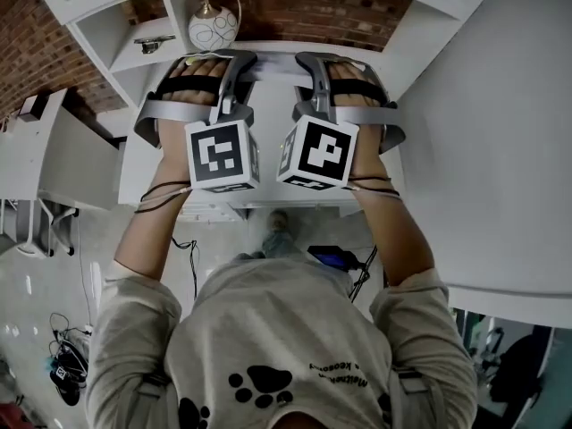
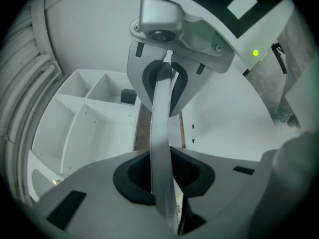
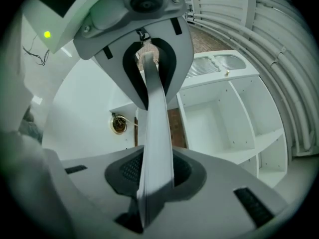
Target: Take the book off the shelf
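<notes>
A thin pale book [image 2: 160, 133] runs edge-on between the jaws of my left gripper [image 2: 162, 133], seated in the dark pads above and below. The right gripper view shows the same book [image 3: 155, 118] caught the same way by my right gripper [image 3: 154, 128]. From the head view, the left gripper [image 1: 228, 61] and the right gripper [image 1: 323, 63] sit side by side against the white shelf [image 1: 143, 56], each shut on the book. There the book itself is hidden beneath the grippers and hands.
A round patterned vase [image 1: 213, 27] stands on the shelf just beyond the left gripper, with a brick wall [image 1: 295, 7] behind. White shelf compartments [image 3: 224, 118] open to the right. A white desk [image 1: 54, 159] is at left, and cables [image 1: 67, 365] lie on the floor.
</notes>
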`<state>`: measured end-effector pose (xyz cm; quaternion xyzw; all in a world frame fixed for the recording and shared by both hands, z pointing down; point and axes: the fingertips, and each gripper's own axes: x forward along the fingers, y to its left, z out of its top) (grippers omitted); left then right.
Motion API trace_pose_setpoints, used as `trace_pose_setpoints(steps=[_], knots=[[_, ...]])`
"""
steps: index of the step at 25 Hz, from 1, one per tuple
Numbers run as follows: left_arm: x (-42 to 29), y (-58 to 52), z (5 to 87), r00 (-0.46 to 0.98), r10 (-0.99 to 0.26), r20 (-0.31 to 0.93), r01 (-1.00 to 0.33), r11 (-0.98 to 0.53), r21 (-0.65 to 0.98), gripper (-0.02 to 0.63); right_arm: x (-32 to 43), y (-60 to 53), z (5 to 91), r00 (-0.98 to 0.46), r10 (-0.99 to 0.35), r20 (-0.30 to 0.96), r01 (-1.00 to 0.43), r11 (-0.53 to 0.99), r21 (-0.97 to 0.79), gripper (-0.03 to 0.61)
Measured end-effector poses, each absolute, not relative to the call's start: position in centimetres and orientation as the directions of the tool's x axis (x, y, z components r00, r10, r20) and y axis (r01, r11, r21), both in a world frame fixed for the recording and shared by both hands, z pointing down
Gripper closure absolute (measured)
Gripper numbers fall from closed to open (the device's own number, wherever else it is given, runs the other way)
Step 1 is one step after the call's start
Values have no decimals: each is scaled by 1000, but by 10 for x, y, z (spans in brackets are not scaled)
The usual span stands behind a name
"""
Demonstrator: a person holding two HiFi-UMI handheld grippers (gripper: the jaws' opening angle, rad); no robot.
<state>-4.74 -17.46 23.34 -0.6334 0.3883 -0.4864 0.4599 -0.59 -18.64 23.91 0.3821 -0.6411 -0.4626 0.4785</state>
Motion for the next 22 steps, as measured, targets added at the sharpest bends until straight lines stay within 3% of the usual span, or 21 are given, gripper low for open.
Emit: trace_pose_setpoints(steps=[10, 22], knots=[[-32, -107, 298, 237, -930, 282, -37, -298, -954, 535, 10, -118, 306, -230, -930, 288, -68, 310, 948, 500], [-24, -124, 325, 208, -943, 259, -67, -278, -958, 535, 17, -135, 336, -280, -911, 303, -50, 329, 943, 499]])
